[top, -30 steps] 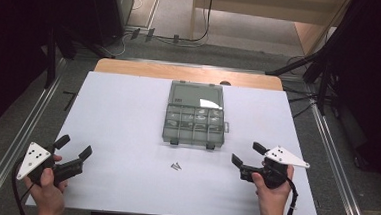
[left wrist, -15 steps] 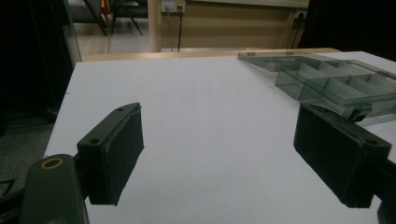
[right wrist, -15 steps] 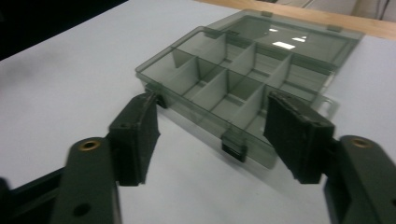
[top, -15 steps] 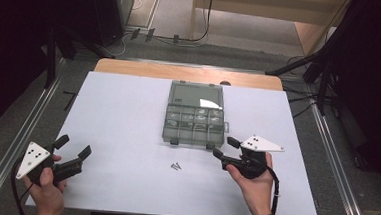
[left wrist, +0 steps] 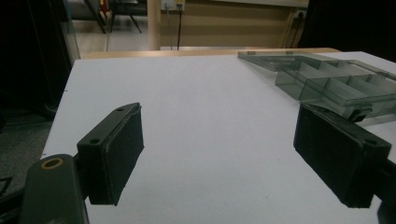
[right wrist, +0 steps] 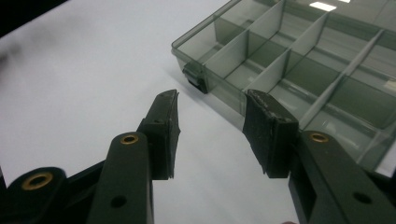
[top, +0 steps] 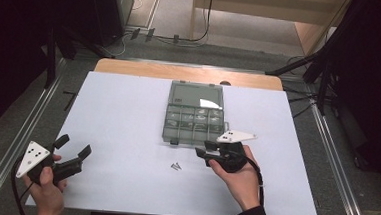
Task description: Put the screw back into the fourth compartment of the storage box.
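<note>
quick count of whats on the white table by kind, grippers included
compartment box: 1
screws: 2, lying close together in front of the box
grippers: 2, left gripper and right gripper, each in a hand, nothing between the jaws
total: 5

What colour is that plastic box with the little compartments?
The box is see-through smoky grey, clearest in the right gripper view.

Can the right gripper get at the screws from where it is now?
Probably yes: the right gripper has nothing between its part-open, closing jaws, and bare table separates it from the screws.
</note>
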`<state>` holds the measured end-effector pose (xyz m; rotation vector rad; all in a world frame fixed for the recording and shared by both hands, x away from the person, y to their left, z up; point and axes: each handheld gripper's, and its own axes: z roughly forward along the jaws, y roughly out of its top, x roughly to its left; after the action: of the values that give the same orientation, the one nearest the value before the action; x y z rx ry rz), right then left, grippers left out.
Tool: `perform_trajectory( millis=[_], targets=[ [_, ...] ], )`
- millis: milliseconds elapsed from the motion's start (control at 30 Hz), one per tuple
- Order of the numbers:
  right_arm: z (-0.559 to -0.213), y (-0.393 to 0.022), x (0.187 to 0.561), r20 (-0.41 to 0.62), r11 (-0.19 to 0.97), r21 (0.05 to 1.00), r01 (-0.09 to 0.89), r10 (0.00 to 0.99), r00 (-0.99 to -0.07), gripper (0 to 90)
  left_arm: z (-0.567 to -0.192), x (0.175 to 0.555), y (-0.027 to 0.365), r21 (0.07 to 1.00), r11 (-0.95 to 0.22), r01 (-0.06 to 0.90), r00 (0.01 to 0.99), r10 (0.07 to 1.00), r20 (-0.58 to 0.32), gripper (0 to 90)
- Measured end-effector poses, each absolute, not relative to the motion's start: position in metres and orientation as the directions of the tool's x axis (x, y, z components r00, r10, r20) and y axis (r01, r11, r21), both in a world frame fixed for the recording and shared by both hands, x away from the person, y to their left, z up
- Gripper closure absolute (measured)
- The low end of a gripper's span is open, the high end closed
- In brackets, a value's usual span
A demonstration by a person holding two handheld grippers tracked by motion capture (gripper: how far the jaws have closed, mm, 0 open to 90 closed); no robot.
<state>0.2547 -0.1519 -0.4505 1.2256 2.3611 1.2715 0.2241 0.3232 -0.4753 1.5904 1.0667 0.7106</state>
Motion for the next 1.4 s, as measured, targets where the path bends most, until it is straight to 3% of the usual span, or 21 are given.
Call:
perform_trajectory(
  millis=[267,467,767,900,1133,1400],
  targets=[
    [-0.454,-0.134,0.266,0.218,0.348,0.71,0.612,0.718,-0.661,62.0,-0.476,0.225,0.324,0.956,-0.054,0.289,0.426,0.901,-0.078,16.3],
    [-0.462,-0.118,0.27,0.246,0.403,0.656,0.639,0.686,-0.685,74.4,-0.476,0.226,0.323,0.954,-0.069,0.292,0.43,0.9,-0.066,16.3],
    [-0.478,-0.096,0.276,0.253,0.441,0.563,0.698,0.712,-0.655,72.3,-0.476,0.227,0.322,0.952,-0.066,0.298,0.432,0.899,-0.073,16.3],
    [-0.483,-0.089,0.275,0.218,0.483,0.536,0.693,0.714,-0.666,76.2,-0.476,0.227,0.322,0.951,-0.068,0.3,0.432,0.899,-0.072,16.3],
    [-0.488,-0.08,0.277,0.265,0.477,0.484,0.733,0.719,-0.643,81.0,-0.476,0.227,0.322,0.95,-0.071,0.305,0.431,0.899,-0.071,16.3],
    [-0.492,-0.076,0.274,0.193,0.51,0.469,0.721,0.737,-0.647,86.2,-0.476,0.228,0.323,0.951,-0.06,0.302,0.427,0.901,-0.078,16.3]
  ],
)
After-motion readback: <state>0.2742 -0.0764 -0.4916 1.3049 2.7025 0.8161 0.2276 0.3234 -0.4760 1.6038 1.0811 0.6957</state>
